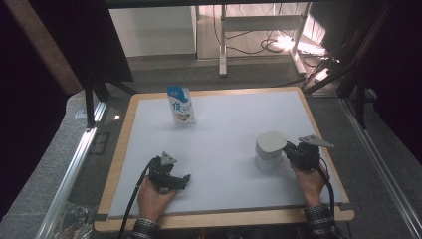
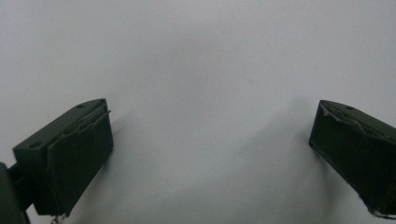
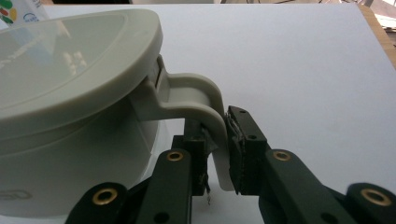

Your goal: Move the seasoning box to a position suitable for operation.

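Note:
A pale grey-white lidded jug (image 1: pixel 269 151) stands on the right part of the white table top (image 1: pixel 224 134). My right gripper (image 1: pixel 294 153) is shut on its handle (image 3: pixel 205 105), the two black jaws pinching the lower part of the handle from both sides; the jug's lid (image 3: pixel 60 65) looms at the upper left of the right gripper view. My left gripper (image 1: pixel 180 180) rests low over the table near the front left, open, with nothing between its fingers (image 2: pixel 70 158). A blue and white carton (image 1: pixel 180 105) stands upright at the back of the table.
The white table top has a wooden rim (image 1: pixel 117 154). Beyond the far edge are a grey floor, a white desk frame (image 1: pixel 259 30) and loose cables (image 1: pixel 278 45). Metal rails run along both sides of the table.

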`<action>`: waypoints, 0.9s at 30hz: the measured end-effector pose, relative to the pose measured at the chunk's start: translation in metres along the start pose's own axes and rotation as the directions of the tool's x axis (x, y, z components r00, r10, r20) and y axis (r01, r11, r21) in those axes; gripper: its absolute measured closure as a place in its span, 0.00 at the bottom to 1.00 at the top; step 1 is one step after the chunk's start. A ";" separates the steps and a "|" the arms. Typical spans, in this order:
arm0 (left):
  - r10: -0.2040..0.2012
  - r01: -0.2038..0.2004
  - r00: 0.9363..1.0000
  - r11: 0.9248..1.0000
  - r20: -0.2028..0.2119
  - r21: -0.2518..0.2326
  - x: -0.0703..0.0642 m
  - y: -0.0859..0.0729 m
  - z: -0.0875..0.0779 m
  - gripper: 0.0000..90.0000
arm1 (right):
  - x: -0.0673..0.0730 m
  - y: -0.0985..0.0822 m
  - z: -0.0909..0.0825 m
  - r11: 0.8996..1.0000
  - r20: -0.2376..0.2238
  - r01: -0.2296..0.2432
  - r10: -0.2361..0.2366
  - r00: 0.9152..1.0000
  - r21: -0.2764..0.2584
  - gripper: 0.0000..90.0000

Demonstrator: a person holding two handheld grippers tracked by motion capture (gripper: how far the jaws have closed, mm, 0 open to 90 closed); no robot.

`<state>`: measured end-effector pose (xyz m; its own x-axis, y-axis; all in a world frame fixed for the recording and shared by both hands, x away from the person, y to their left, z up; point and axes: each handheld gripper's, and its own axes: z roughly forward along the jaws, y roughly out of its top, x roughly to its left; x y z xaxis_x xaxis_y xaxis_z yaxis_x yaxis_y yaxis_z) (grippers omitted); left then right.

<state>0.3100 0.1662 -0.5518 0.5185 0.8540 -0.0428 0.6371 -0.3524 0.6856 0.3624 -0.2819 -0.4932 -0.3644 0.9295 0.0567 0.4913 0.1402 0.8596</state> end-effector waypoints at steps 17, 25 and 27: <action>0.001 -0.001 1.000 1.000 0.001 0.000 0.000 0.000 0.000 0.00 | 0.000 -0.012 -0.013 0.999 0.006 0.053 -0.053 0.999 -0.001 0.83; 0.003 -0.003 1.000 1.000 -0.003 -0.001 -0.001 0.000 0.000 0.00 | 0.006 -0.015 -0.016 0.991 0.027 0.129 -0.130 0.991 0.026 0.71; 0.001 -0.001 1.000 1.000 -0.002 -0.001 0.000 0.000 0.000 0.00 | 0.006 -0.016 -0.017 0.992 0.027 0.126 -0.126 0.992 0.024 0.69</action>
<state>0.3098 0.1659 -0.5515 0.5184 0.8542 -0.0409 0.6359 -0.3531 0.6863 0.3395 -0.2846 -0.4981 -0.4023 0.9131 -0.0659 0.4601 0.2639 0.8477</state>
